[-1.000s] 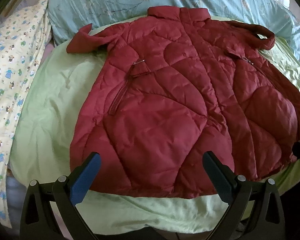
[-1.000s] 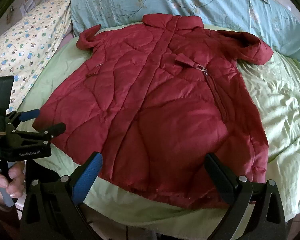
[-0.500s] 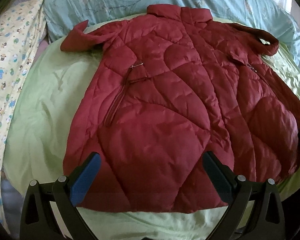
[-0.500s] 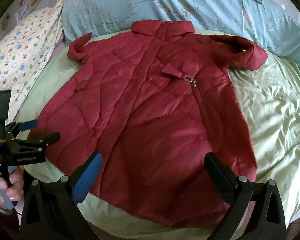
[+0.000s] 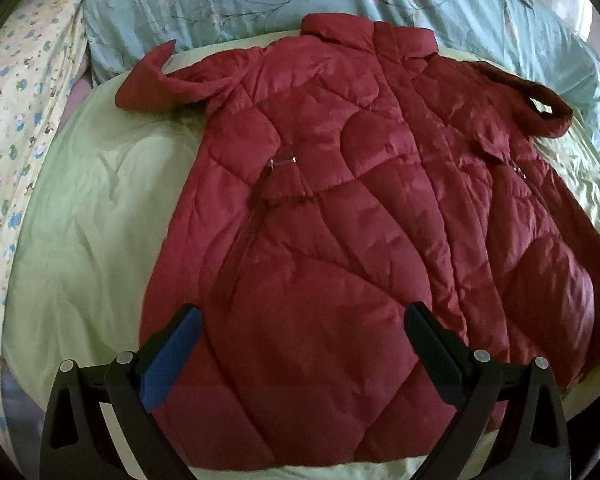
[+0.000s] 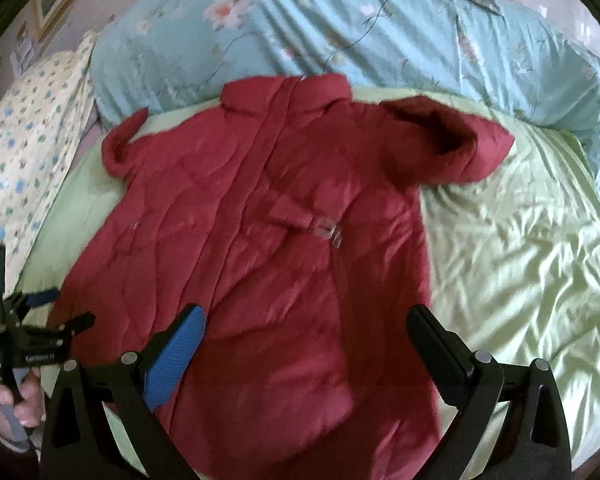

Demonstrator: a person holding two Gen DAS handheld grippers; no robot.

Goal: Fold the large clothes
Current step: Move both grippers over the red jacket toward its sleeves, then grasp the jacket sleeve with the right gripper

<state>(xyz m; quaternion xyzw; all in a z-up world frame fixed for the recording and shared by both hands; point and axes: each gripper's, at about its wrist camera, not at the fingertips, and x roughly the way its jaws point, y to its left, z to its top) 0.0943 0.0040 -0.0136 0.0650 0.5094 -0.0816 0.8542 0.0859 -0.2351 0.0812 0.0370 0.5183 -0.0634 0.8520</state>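
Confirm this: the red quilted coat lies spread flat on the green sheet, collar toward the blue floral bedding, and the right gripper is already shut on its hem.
Not quite. In the right wrist view the right gripper is open, its fingers spread wide over the red quilted coat and holding nothing. The rest stands: the coat lies spread on the green sheet, collar toward the blue floral bedding.

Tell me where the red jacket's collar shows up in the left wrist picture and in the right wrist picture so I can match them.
Left wrist view: the collar sits at top centre, right of the middle, against the blue floral quilt.
Right wrist view: the collar sits upper centre, just left of the middle, below the same quilt.
Shared landmark: the upturned sleeve cuff to the collar's left, seen in both.
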